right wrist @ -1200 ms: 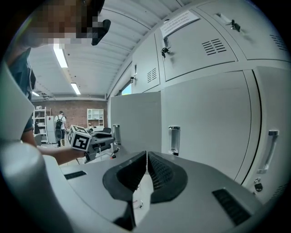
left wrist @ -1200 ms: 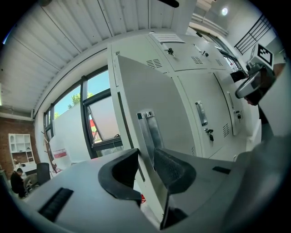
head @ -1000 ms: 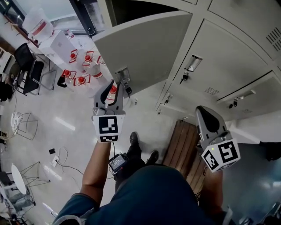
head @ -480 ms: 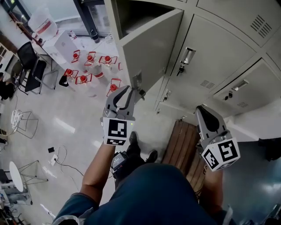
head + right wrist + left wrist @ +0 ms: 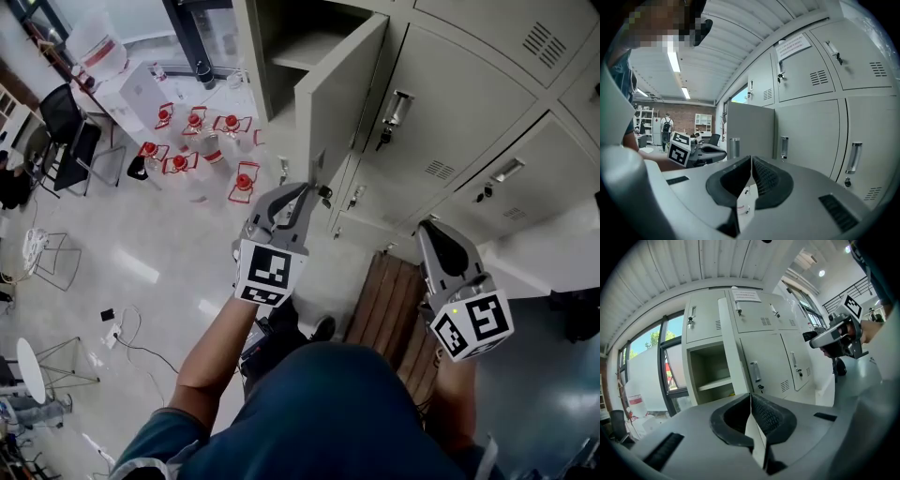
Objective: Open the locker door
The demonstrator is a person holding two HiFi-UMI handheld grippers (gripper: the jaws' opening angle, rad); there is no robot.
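The locker door (image 5: 342, 94) stands swung out from its compartment (image 5: 281, 42), nearly edge-on to the head view. It is a flat, pale grey sheet-metal panel with a small metal handle (image 5: 320, 181) near its free edge. In the left gripper view the door (image 5: 732, 348) shows as a thin upright strip beside the open compartment (image 5: 710, 373), which holds one flat shelf (image 5: 715, 384). In the right gripper view the door's (image 5: 750, 126) plain face shows.

The left hand-held gripper (image 5: 302, 195) reaches up on a bare forearm (image 5: 220, 347) to the door's free edge. Its jaws are pressed together there, clamped on the door's edge just beside the handle. In its own view the ribbed black pads (image 5: 766, 416) meet at the tips of the left hand-held gripper (image 5: 751, 397), right where the door's edge runs down to them.

The right hand-held gripper (image 5: 433, 234) is held lower, over a slatted wooden bench (image 5: 384, 309), and points up at the closed lockers (image 5: 469, 103). Its jaws are together with nothing between them (image 5: 751, 159).

The closed lockers are the same smooth grey metal, each with an upright handle and small louvred vents.
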